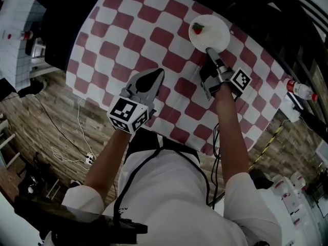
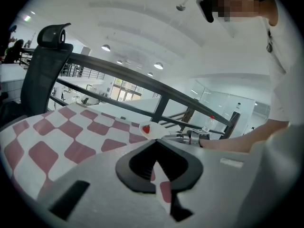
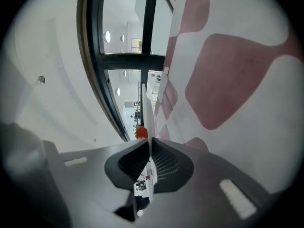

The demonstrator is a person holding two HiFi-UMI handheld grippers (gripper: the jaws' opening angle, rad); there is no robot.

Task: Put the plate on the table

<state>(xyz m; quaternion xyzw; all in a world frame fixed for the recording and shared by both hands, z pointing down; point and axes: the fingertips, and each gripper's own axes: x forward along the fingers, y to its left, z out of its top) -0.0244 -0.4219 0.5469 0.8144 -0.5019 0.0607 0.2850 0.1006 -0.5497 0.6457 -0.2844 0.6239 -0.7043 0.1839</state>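
The white plate [image 1: 216,36] lay face up and level over the far right part of the table [image 1: 128,29], close to its edge, above the red-and-white checked cloth. It was round, so it had no long axis to speak of. In the right gripper view it showed edge-on, parallel to the cloth. Whether it rested on the cloth or hung just above it could not be told. A strawberry [image 1: 198,29] sat on the plate, on the side toward the table's middle.

The only markings were the black-and-white square patterns on the cube of each gripper [image 1: 128,114]. A red-capped bottle [image 1: 299,89] stood off the table to the right, its label too small to read.

The right gripper [image 1: 210,50] reached in from the person's side and its jaws were pinched on the plate's near rim — the thin white edge ran straight between the two pads. The left gripper [image 1: 157,74] hung over the cloth near the table's middle, well apart from the plate, with its jaws pressed together tip to tip and nothing between them.
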